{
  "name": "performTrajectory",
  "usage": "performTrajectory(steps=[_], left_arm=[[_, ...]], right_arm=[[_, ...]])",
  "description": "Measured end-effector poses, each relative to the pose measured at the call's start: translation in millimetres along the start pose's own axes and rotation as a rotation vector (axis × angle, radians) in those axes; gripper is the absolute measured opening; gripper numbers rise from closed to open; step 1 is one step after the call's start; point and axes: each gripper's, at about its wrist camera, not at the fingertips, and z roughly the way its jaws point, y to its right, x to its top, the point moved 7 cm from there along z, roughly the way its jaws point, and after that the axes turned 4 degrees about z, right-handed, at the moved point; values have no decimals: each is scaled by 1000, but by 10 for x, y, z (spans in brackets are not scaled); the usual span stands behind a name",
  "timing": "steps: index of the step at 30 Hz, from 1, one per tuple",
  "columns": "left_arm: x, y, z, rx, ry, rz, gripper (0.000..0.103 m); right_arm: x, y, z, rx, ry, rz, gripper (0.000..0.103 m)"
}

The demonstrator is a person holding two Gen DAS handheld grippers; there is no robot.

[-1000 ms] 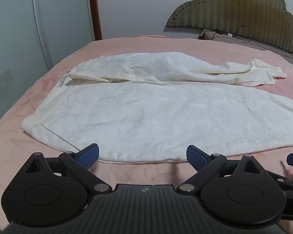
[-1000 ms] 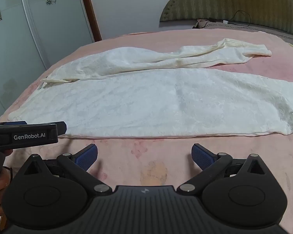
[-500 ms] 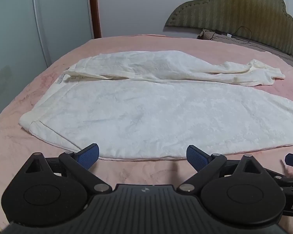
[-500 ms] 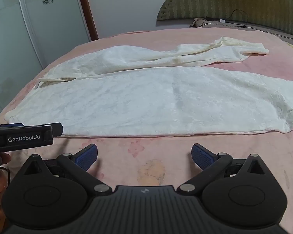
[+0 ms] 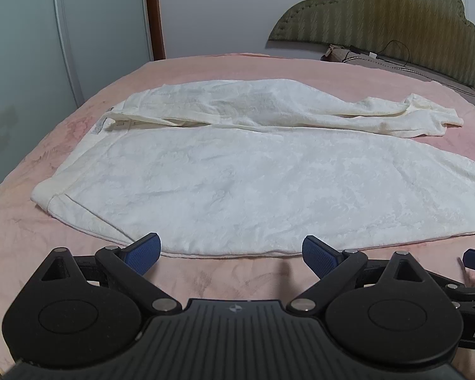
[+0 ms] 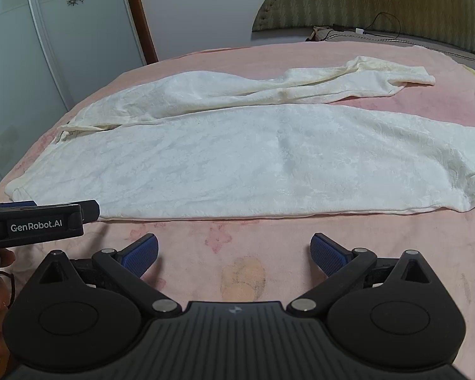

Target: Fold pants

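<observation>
Pink bed [image 5: 205,69], pants [image 5: 253,171] beyond spread fingers [image 5: 144,251]

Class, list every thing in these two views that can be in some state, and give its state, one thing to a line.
Pants: spread flat on the bed, not yet folded; near leg smooth, far leg wrinkled.
Left claw: open, empty, at the near edge of the pants.
Right claw: open, empty, over bare bedsheet short of the pants.
Bedsheet: pink, laid flat, stained near the right claw.
Cable by the headboard: loose, looped.
</observation>
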Motion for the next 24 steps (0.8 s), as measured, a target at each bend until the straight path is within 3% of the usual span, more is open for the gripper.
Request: performTrajectory(steps=[24], left_arm=[[-14, -14, 3, 1, -3, 2, 98]], right_arm=[[-7, -12, 12, 10, -7, 1, 103]])
